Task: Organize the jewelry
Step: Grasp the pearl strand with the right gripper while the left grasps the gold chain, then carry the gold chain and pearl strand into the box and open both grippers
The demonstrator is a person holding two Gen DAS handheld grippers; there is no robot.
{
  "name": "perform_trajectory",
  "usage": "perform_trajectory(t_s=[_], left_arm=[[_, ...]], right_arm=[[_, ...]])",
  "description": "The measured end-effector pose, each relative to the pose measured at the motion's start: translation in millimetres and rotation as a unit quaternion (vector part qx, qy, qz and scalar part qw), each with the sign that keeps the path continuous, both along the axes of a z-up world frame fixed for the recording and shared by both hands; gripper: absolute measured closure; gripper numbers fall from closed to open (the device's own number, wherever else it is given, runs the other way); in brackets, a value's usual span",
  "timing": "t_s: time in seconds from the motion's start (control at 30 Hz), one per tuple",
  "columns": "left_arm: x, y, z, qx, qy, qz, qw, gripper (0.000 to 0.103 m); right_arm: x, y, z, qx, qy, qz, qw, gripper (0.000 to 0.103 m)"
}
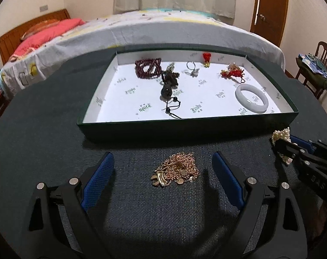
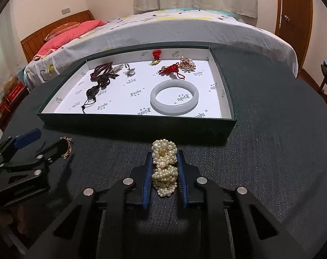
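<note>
Right tongs [image 2: 164,168] pinch pearl bundle [image 2: 164,168]; left tongs [image 1: 163,172] gape.

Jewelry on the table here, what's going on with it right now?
A person is sorting jewelry into a shallow green box using a handheld gripper in each hand. The right gripper is shut on a bundled pearl strand that lies on the dark tablecloth in front of the box. The left gripper is open, its fingers on either side of a gold chain pile without touching it. A white bangle, dark red beads and other pieces already lie in the box.
</note>
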State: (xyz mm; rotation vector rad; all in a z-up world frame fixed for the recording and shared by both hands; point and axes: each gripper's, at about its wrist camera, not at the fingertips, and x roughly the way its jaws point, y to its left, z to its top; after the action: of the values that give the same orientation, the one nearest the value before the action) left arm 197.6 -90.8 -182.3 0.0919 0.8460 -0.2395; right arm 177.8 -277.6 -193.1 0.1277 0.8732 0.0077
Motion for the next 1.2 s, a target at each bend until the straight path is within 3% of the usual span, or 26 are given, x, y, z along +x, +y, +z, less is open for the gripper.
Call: perform_trajectory(t_s=[0.13,0.27,0.33,0.43,1.2], left_arm=[[5.9,1.0,-5.8,-0.007,0.022,-0.004,0.9997,0.043],[4.6,1.0,-6.4,-0.016,0.024,-0.014,0.9995,0.059],[2.0,-2.4,-5.9,-0.02,0.023,-0.031,0.9991,0.077],[-1.2,-8.2,-5.1,-0.014,0.018,-0.044,0.9988,0.087],[-7.9,1.9,12.9,-0.039,-0.003,-0.045,0.9982,0.092]], right_arm=[[-0.7,-1.5,-1.4,0.012,0.0,0.0,1.0,0.081],[-0.6,-2.6,-3.2,0.018,0.001,0.0,1.0,0.081],[-0.6,-2.5,-3.2,0.019,0.001,0.0,1.0,0.081],[-0.6,-2.5,-3.2,0.021,0.0,0.0,1.0,0.081],[-10.6,4.6,10.1,0.014,-0.025,0.007,1.0,0.081]])
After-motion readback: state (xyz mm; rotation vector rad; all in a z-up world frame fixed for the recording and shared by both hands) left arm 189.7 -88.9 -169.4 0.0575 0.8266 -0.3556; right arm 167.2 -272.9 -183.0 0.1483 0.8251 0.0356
